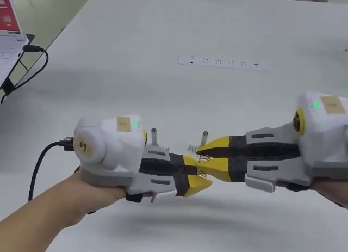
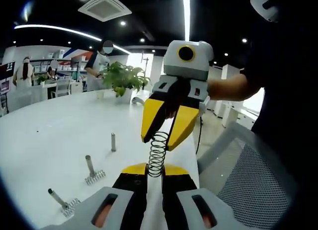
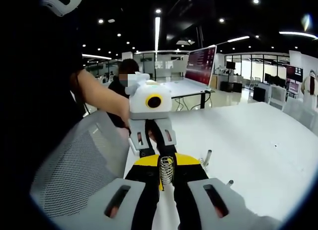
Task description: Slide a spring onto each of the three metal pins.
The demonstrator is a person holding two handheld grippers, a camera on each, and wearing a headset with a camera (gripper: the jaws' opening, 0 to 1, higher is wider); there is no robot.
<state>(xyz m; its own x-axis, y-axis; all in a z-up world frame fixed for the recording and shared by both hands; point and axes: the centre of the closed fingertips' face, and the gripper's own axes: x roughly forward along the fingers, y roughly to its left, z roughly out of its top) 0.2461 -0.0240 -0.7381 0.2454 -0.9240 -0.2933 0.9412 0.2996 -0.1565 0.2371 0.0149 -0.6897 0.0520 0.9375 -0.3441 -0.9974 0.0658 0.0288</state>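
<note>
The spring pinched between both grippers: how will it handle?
The spring is an open wire coil, so it probably flexes and may buckle sideways. It looks thin and light, so it could pop out from the left gripper or right gripper.

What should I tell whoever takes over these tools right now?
Left tool and right tool: both shut on one spring, held between them above the table.
The far pin stands bare.
Springs sit at the bases of the two nearer pins; seated or loose, cannot tell.
Left to do: slide the held spring onto the far pin.
</note>
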